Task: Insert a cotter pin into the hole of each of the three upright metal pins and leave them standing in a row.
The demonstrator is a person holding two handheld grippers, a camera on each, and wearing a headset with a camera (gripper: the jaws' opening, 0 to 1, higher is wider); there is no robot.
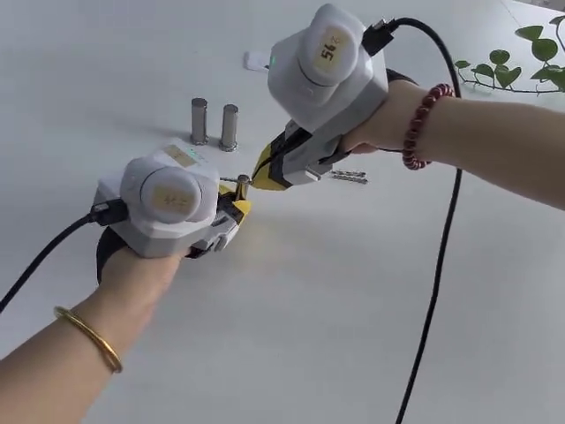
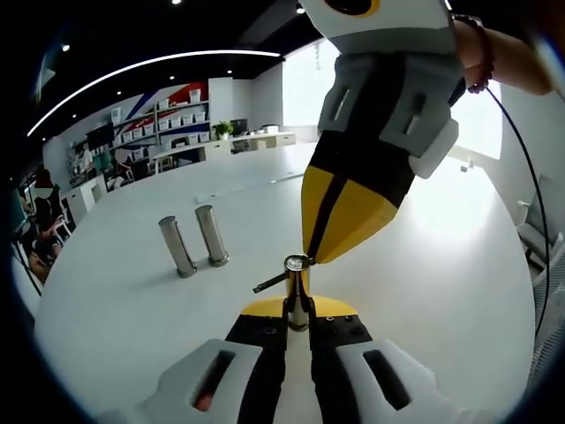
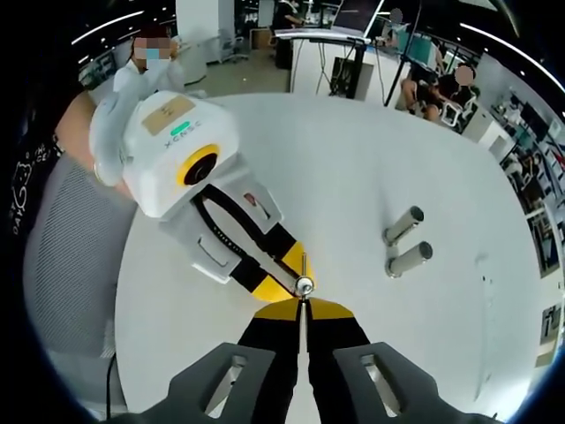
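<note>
I count three metal pins: first metal pin (image 1: 199, 121) and second metal pin (image 1: 229, 127), upper left of centre in the head view; third metal pin (image 1: 243, 185) at centre. Cotter pins: one cotter pin (image 2: 269, 283) at centre; loose cotter pins (image 1: 350, 177) right of centre, number indeterminable.

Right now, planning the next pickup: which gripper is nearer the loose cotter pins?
Right. The right gripper is close beside the loose pins; the left gripper is farther off, holding the metal pin.

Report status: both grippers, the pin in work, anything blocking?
Left gripper shut on metal pin, held upright. Right gripper shut on cotter pin, tip through the hole. Two other pins stand apart, not in the way.
</note>
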